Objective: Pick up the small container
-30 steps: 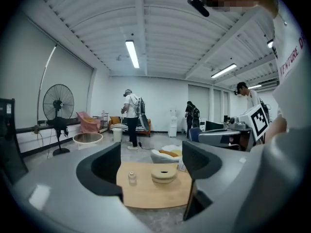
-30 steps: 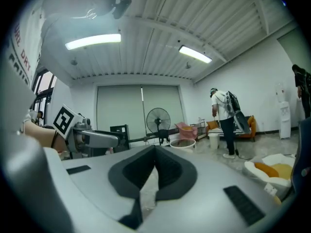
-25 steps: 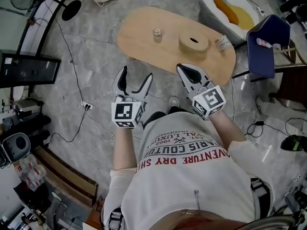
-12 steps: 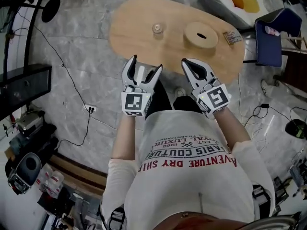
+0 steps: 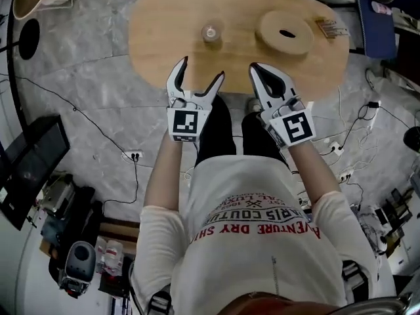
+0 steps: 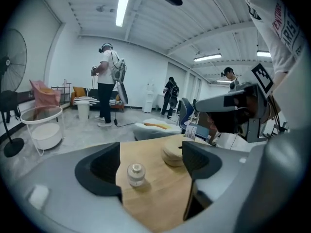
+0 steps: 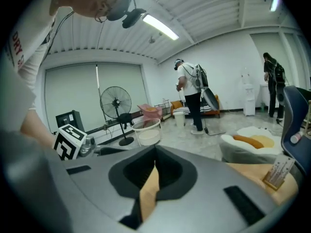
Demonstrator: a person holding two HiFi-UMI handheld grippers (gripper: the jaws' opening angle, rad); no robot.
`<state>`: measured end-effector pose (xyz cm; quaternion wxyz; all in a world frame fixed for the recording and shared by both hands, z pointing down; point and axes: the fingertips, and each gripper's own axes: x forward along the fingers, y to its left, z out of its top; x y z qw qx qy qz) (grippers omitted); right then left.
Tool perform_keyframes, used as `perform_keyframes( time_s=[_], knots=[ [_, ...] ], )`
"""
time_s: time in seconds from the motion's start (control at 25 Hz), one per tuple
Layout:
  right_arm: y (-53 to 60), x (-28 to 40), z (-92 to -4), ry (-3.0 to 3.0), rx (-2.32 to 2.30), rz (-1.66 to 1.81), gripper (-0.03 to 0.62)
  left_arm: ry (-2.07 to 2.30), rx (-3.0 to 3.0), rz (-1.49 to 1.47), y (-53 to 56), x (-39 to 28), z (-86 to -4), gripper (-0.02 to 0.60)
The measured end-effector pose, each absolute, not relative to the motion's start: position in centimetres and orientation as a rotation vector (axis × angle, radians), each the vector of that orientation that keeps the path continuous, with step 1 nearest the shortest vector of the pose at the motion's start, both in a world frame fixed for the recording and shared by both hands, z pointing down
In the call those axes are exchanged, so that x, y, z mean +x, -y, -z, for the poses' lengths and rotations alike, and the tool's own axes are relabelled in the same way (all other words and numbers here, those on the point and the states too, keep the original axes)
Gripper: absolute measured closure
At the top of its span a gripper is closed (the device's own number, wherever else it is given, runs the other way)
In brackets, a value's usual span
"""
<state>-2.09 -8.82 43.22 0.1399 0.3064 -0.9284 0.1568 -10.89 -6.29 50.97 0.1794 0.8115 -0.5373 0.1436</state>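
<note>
Both empty: left claw (image 5: 201, 69) spread wide before the blurry small container (image 5: 210, 33), right claw (image 5: 257, 69) closed.

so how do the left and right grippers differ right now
The left gripper has its jaws wide apart; the right gripper has its jaws together. The left gripper view frames the container ahead between the jaws; the right gripper view shows none of it. Both hold nothing, with their tips over the near edge of the table.
</note>
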Motion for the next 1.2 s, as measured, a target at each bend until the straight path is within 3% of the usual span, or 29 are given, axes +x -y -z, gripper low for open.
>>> perform_keyframes(
  time_s=[0.6,1.2],
  knots=[
    [13.7,-3.4,-57.6,2.558,1.036,-0.563,0.597,1.427,2.268,-0.497,11.9,-10.7,-69.7,0.184],
    [15.2,-1.2,-62.1,2.484,1.145,-0.614,0.598,1.404,2.414,-0.602,16.6,-8.6,-74.0,0.183]
  ],
)
